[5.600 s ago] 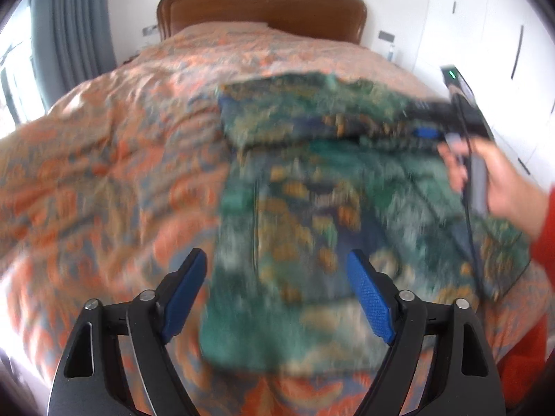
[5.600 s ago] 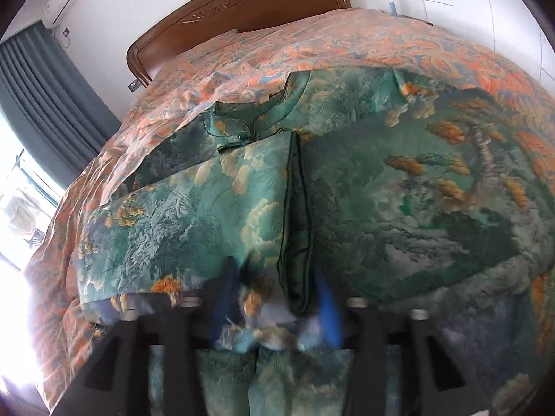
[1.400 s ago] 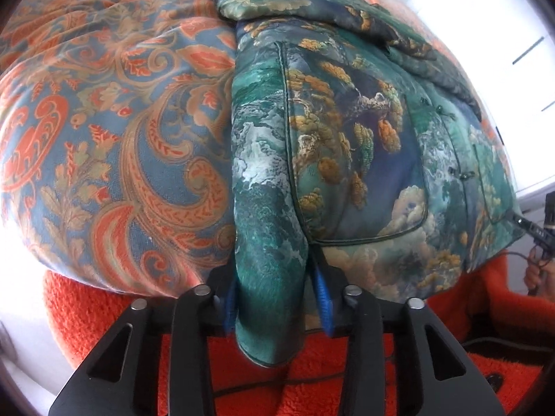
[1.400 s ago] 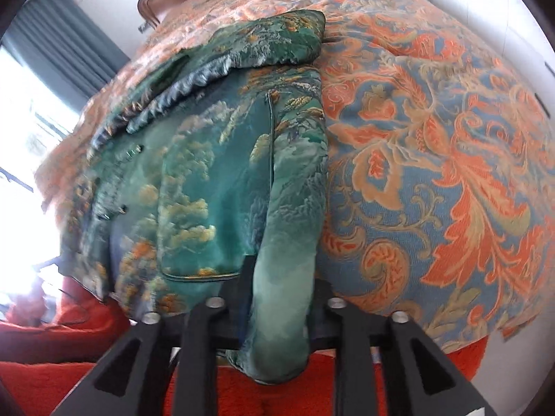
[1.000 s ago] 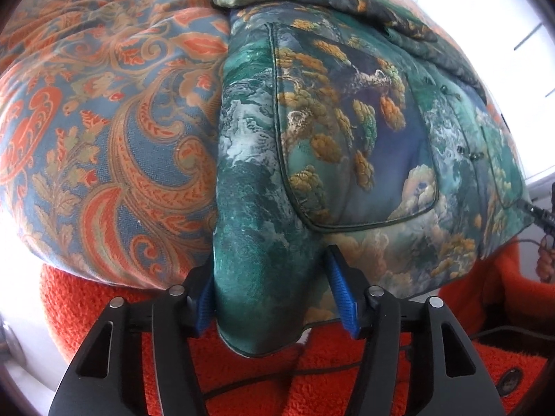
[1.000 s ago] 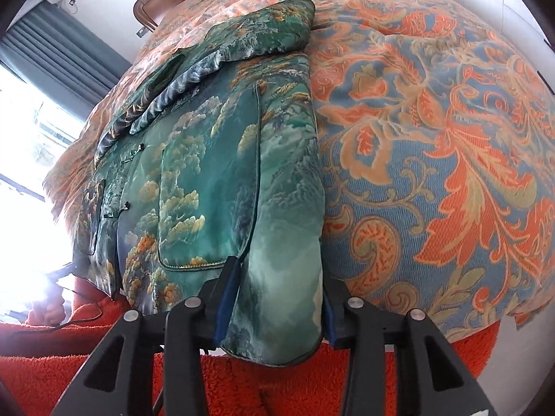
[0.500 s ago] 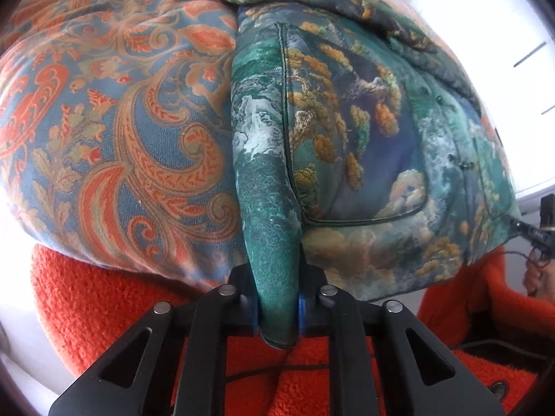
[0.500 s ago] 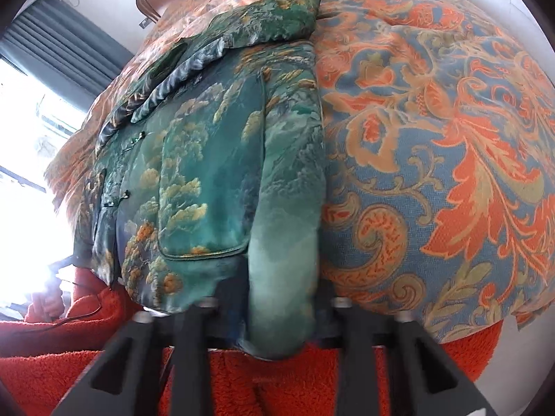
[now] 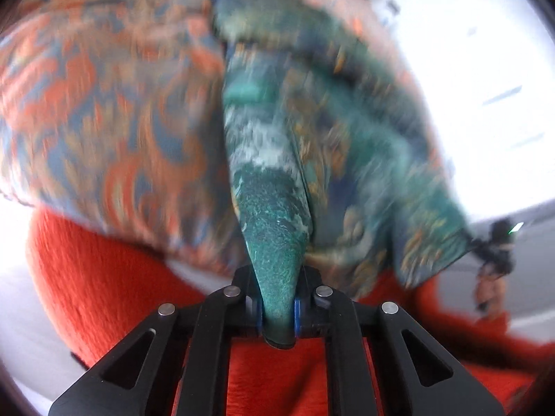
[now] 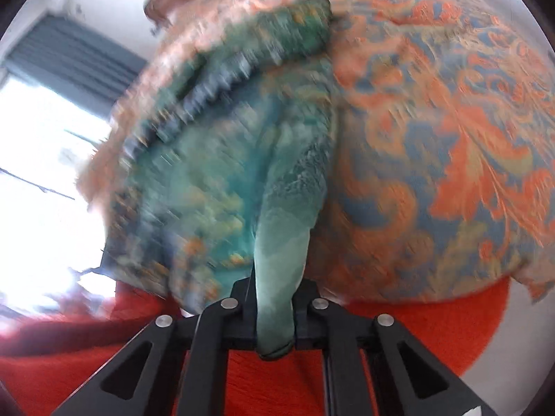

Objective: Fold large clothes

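Observation:
A green patterned jacket (image 9: 312,131) lies on the bed with its hem hanging toward me over the near edge. My left gripper (image 9: 277,306) is shut on the jacket's left hem corner, the cloth pinched between the blue pads. My right gripper (image 10: 275,326) is shut on the right hem corner of the same jacket (image 10: 222,159). Both views are blurred by motion. The jacket's hem is lifted off the bed between the two grippers. The right gripper also shows in the left wrist view (image 9: 499,239), at the far right, small and blurred.
The bed has an orange and blue paisley cover (image 9: 104,111), which also shows in the right wrist view (image 10: 451,121). An orange fuzzy fabric (image 9: 104,270) lies below the bed edge. A window with grey curtains (image 10: 69,55) is at the left. White wall and cabinets (image 9: 485,69) are at the right.
Both grippers stay shut on the hem corners and have swung upward, lifting the hem off the bed edge. The views have gone from sharp to motion blurred.

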